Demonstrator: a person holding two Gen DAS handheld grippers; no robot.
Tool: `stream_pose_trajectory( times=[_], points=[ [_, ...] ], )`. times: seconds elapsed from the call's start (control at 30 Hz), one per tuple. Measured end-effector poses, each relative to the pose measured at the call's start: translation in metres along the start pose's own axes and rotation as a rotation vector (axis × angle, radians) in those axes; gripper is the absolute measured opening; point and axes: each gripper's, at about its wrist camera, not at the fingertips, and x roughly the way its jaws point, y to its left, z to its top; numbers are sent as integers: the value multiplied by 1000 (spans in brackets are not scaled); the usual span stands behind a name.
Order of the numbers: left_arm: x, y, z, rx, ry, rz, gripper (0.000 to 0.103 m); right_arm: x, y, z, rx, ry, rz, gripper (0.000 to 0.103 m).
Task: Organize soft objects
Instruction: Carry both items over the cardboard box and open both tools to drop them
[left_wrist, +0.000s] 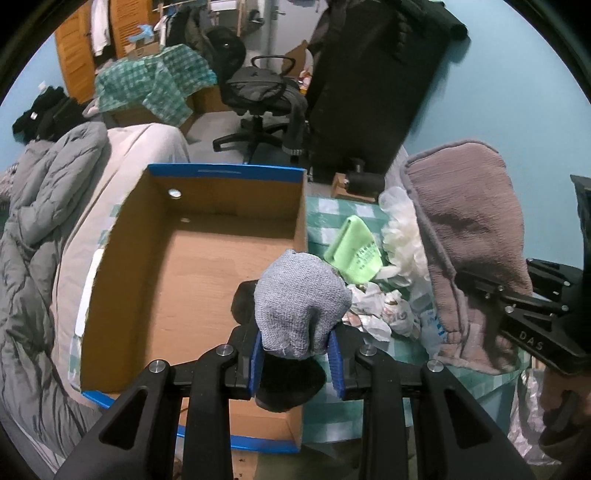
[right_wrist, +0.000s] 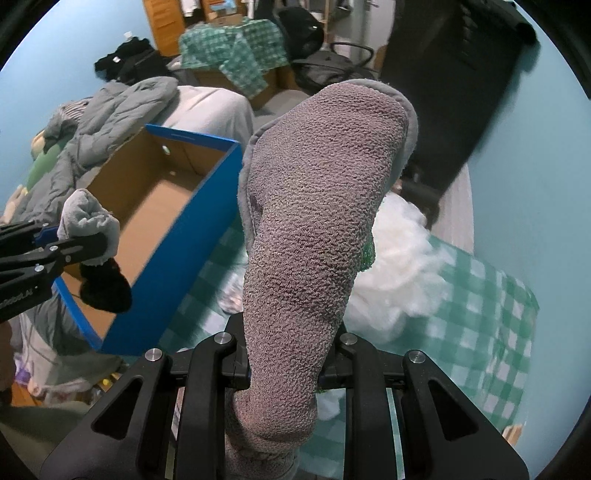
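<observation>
My left gripper (left_wrist: 297, 345) is shut on a bundled grey knitted sock (left_wrist: 301, 301) with a black part hanging below the blue pads. It hangs over the near right corner of an open cardboard box (left_wrist: 192, 280) with blue outer walls and a bare floor. In the right wrist view the left gripper (right_wrist: 79, 243) and the sock (right_wrist: 86, 216) are over the box's (right_wrist: 177, 258) near end. My right gripper (right_wrist: 286, 365) is shut on a taupe terry mitt (right_wrist: 317, 206) that stands up and hides its fingertips. The left wrist view shows the mitt (left_wrist: 469, 236) to the box's right, held by the right gripper (left_wrist: 476, 288).
A green-checked cloth (right_wrist: 480, 295) covers the table. On it lie white fluffy stuffing (right_wrist: 399, 266), a light green pouch (left_wrist: 354, 247) and crumpled paper (left_wrist: 376, 310). A grey puffer jacket (left_wrist: 40, 229) lies left of the box. An office chair (left_wrist: 258, 99) and a hanging black coat (left_wrist: 369, 81) stand behind.
</observation>
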Motion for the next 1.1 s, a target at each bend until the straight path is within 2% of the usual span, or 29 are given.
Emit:
stream_pose_trajectory(
  times=[0.53,1.1],
  points=[
    [11,66,-1,-99,11,108,29,29,54,46,-109,-3,91,20],
    [35,111,-4,-90,55,189,29,61,103,71,-187,32,118,20]
  ],
)
